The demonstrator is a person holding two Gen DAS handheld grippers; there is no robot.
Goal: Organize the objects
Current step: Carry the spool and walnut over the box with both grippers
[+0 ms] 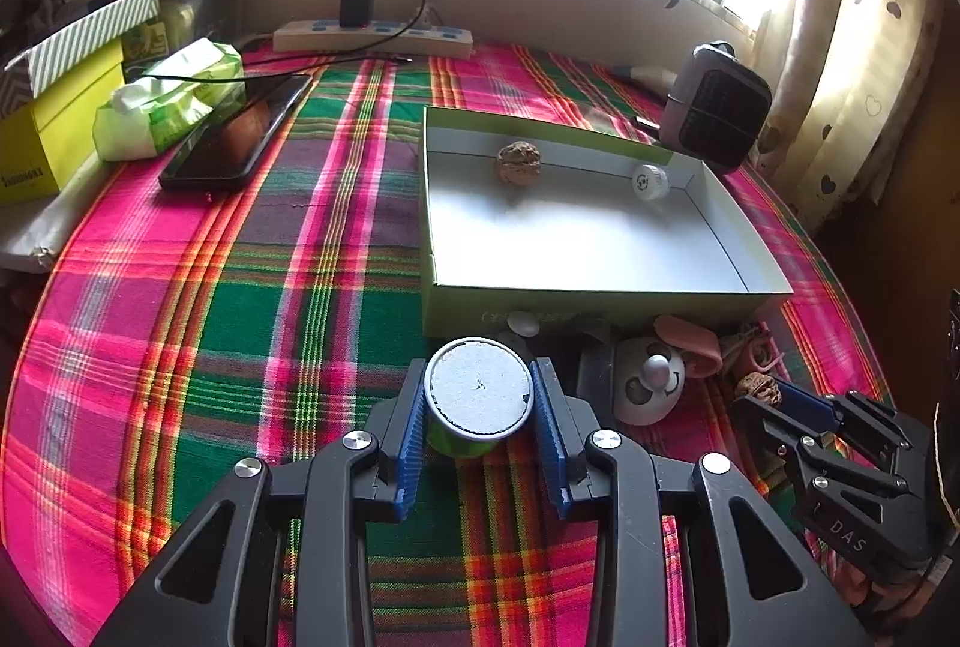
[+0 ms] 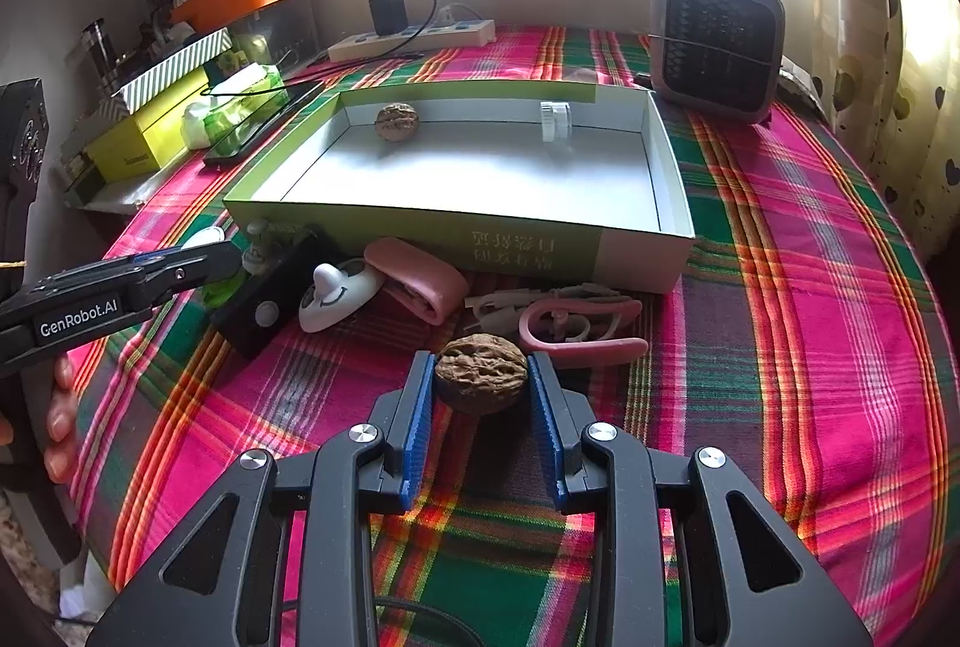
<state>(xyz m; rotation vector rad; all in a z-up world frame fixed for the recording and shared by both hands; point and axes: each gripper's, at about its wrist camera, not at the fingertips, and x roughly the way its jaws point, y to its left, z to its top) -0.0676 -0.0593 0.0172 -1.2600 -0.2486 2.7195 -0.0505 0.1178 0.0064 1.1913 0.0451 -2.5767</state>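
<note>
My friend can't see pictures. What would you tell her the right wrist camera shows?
The right gripper grips a walnut between blue fingers over a pink and green plaid cloth. Behind it, a shallow green box holds another walnut and a white cap, with small toys piled in front.

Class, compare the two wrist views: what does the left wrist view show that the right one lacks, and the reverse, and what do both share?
Left only: the left claw shut on a green can.
Right only: pink clips by the box, and the holder's fingers.
Both: the box holding a walnut and a white cap, and the right claw gripping a second walnut.
</note>
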